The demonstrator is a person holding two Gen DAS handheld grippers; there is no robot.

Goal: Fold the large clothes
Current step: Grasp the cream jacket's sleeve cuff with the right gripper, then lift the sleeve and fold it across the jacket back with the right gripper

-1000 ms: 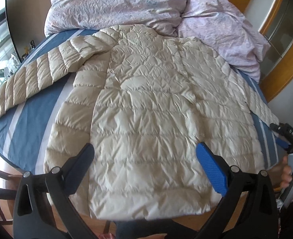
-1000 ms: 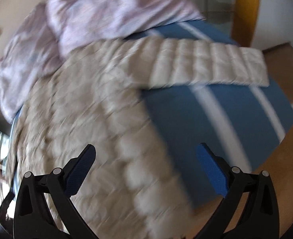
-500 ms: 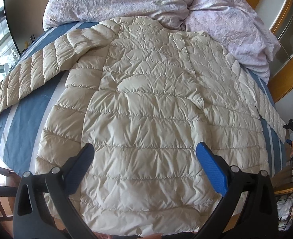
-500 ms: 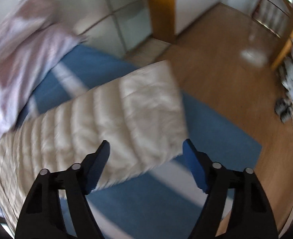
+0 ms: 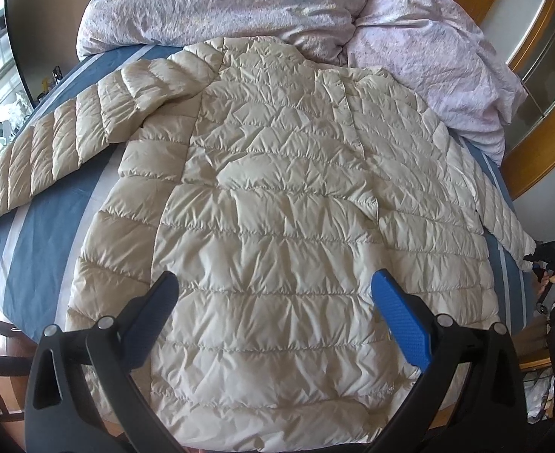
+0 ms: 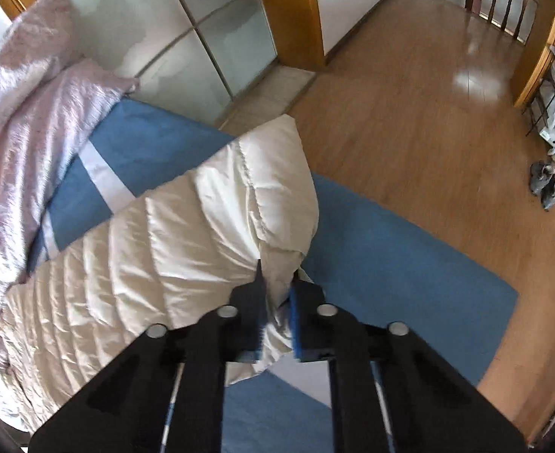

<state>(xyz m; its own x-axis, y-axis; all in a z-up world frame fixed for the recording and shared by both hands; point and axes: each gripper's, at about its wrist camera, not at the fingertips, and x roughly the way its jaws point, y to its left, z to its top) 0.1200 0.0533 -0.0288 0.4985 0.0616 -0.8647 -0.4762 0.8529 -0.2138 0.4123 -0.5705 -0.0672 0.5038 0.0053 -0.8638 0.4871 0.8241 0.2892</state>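
Jacket (image 5: pixel 277 196) lies back-up on the bed (image 5: pixel 51 226), hem nearest the left gripper (image 5: pixel 273 302), whose jaws gape wide and empty above it. The right gripper (image 6: pixel 277 302) pinches the sleeve (image 6: pixel 187 234) cuff; sleeve runs left toward the body.

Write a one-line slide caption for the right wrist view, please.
Right gripper shut on the cuff of the cream puffer jacket's sleeve, above the blue striped bedsheet.

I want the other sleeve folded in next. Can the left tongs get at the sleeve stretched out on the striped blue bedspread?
Probably yes. The left tongs hang open and empty over the jacket hem, and nothing lies on that sleeve, though they would need to travel across.
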